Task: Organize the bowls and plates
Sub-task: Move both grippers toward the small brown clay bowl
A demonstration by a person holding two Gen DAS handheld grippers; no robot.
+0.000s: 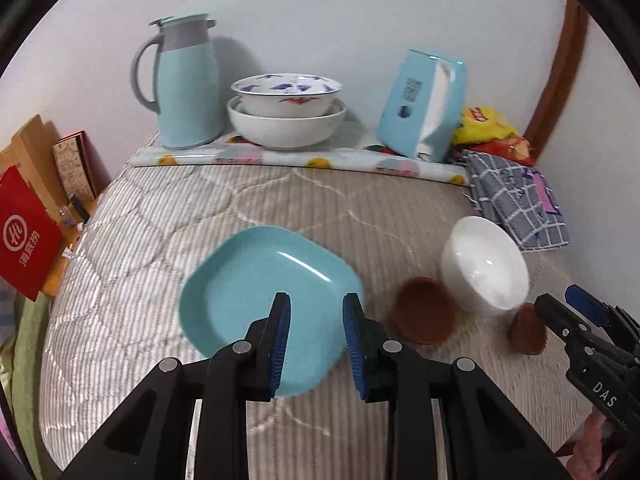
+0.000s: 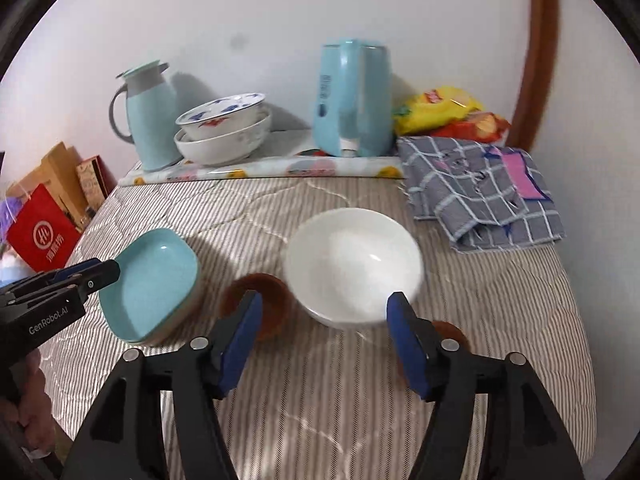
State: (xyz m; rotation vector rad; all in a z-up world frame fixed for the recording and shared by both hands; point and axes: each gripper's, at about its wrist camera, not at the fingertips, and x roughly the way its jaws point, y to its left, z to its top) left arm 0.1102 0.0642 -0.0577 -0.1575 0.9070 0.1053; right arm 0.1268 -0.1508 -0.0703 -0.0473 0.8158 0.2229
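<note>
2 empty pairs: L fingers (image 1: 281, 334) narrowly apart over teal plate (image 1: 256, 280), R fingers (image 2: 243, 334) wide nr white bowl (image 2: 352, 264)

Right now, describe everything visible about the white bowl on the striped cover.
The white bowl is plain, glossy, ceramic-looking, round and deep, with a narrow foot. It is empty and sits upright on the striped quilted cover, apart from the teal plate. A brown round piece lies close at its left base; contact cannot be told. The right hand-held gripper is open in front of it, not touching.
</note>
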